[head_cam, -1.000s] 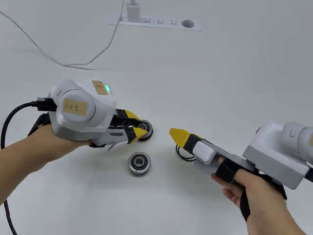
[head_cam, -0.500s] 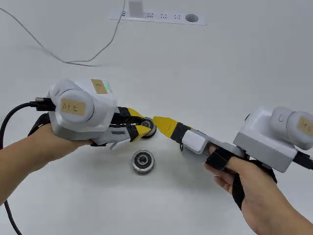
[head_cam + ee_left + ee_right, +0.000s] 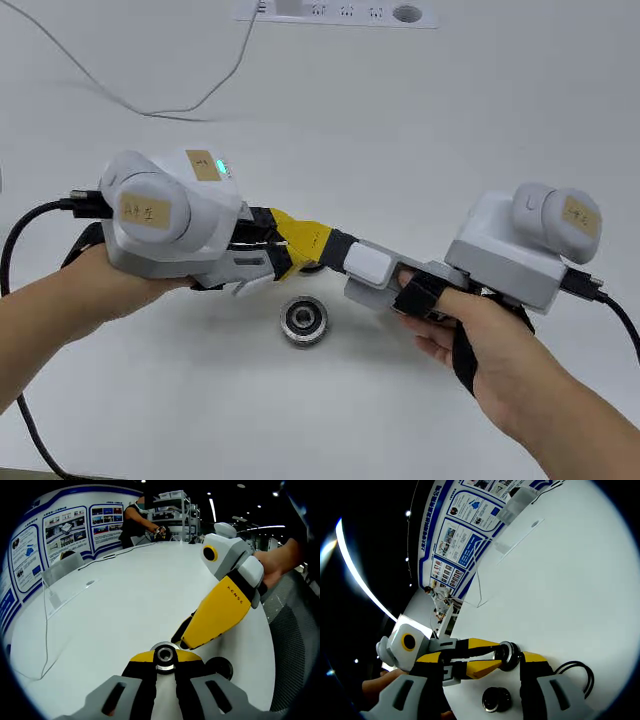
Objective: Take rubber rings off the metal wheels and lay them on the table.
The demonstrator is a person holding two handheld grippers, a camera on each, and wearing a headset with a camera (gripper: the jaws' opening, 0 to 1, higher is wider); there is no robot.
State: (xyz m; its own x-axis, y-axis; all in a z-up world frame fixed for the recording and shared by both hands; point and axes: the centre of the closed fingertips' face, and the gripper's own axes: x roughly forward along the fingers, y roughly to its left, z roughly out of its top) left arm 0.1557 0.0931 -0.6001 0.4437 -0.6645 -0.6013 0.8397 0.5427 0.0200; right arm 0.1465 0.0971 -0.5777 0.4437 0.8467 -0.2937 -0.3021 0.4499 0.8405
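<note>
Left gripper [image 3: 165, 661] mid-left in the head view, hand level, jaws clamped on metal wheel [image 3: 507, 655]. Right gripper [image 3: 298, 240] reaches in from the right (wrist cocked), jaws apart, flanking it. Second wheel [image 3: 303, 320] lies on bench [image 3: 400, 130].

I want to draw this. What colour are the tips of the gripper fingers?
Yellow; the fingers show best in the left gripper view.

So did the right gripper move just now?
Yes. The right gripper slid left, from right of the loose wheel to above it in the head view, reaching the left gripper's jaws.
</note>
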